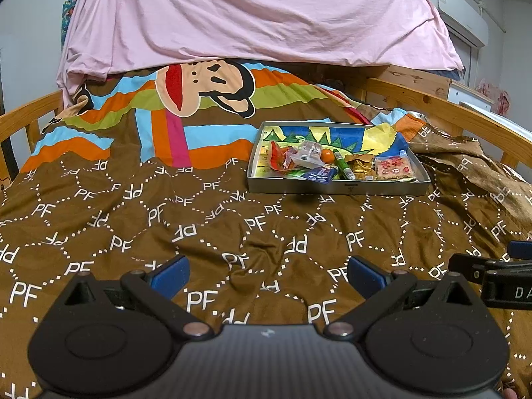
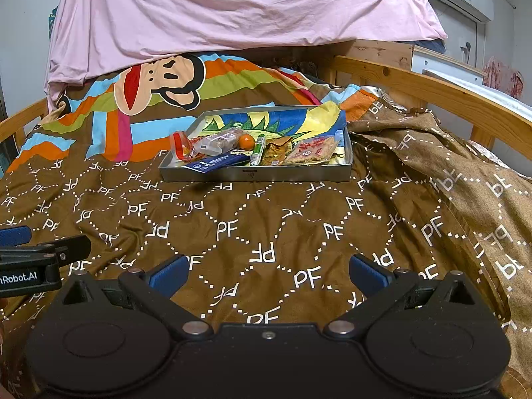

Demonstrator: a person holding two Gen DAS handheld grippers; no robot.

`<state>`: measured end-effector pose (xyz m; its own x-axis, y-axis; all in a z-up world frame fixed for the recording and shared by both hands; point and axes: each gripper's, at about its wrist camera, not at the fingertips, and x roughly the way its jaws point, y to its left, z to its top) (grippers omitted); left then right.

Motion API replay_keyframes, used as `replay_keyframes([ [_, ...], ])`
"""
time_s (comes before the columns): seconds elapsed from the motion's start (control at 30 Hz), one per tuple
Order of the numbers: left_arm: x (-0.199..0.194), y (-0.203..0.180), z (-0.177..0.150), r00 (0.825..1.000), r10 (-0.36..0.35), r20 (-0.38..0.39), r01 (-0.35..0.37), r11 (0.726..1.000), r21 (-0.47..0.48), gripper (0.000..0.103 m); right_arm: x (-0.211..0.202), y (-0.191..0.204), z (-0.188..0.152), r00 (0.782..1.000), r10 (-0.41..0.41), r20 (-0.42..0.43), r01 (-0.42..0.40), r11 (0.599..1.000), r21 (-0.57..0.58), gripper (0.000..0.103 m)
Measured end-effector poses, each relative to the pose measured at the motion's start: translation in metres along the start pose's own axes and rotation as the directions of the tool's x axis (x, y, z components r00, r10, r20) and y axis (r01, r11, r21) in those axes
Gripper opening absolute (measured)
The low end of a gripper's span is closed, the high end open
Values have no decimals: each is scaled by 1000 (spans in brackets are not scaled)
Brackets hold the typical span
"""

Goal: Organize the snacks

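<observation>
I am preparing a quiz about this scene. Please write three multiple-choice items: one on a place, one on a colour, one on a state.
1. Where are the snacks?
A. Inside the grey tray
B. Scattered on the bedspread
C. On the floor

2. What colour is the small round snack?
A. Purple
B. Orange
C. White

3. How are the two tools?
A. Both shut on snacks
B. One holds the tray
C. Both open, empty

Key:
1 A, the packets lie within the grey tray on the bedspread.
2 B, the round snack is orange.
3 C, left tool and right tool have fingers apart over bare bedspread.
</observation>
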<state>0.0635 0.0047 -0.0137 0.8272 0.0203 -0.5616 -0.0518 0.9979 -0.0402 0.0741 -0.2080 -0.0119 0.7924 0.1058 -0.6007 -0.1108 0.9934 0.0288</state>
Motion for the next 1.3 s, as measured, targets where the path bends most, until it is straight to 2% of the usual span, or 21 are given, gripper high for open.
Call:
replay_keyframes([
  [0.53,0,0,0,1000,-2,-2,2,1000,2,103,0,0,0,1000,-1,0,1,1000,0,102],
  [0.73,1,0,1,999,8,-36,-8,1000,0,103,0,0,0,1000,-1,0,1,1000,-1,102],
  [0.93,3,4,2,997,19,-72,-21,999,-40,103,1,0,0,1000,-1,-1,1,1000,-1,102],
  [1.3,4,2,1,996,29,-81,-32,999,-34,102,1,0,0,1000,-2,-2,2,1000,-1,102],
])
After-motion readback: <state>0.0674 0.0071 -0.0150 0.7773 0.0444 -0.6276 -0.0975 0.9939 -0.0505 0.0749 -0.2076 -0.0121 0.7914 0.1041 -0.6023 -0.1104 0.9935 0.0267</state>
